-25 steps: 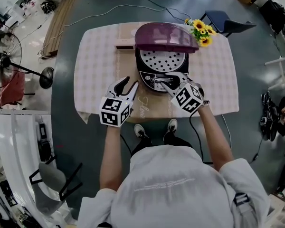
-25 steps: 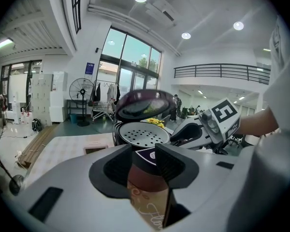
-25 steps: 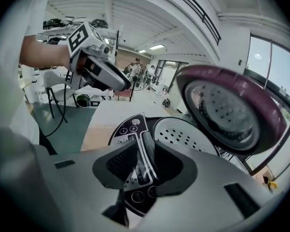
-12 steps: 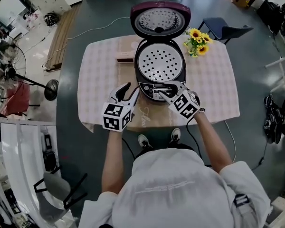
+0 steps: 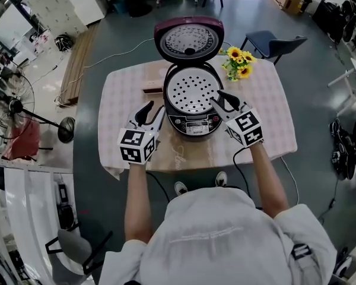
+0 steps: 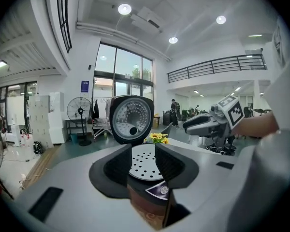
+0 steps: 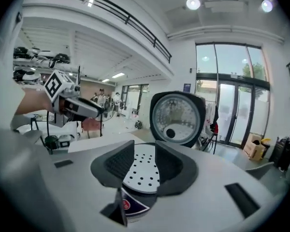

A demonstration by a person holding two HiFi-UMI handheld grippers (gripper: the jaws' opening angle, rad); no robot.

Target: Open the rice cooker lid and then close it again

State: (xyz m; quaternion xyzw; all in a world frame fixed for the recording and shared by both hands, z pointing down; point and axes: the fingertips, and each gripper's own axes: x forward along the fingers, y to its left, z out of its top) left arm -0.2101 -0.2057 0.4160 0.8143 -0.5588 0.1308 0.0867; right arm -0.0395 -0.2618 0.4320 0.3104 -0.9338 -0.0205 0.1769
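The dark rice cooker stands in the middle of the table with its maroon lid swung fully upright at the back. A perforated steam plate shows inside. My left gripper hovers open at the cooker's front left, apart from it. My right gripper hangs over the cooker's right front rim; its jaws have just been opening and nothing is between them. In the left gripper view the open jaws of the left gripper frame the plate, with the lid behind. The right gripper shows the same towards the lid.
The table has a checked cloth. Sunflowers stand just right of the lid. A flat brown box lies left of the cooker. A blue chair sits behind the table, a floor fan far left, and a cord hangs off the front edge.
The lid swung from half-raised to fully upright. My right gripper left the front latch and rose to the cooker's right rim, its jaws wider. My left gripper lifted a little.
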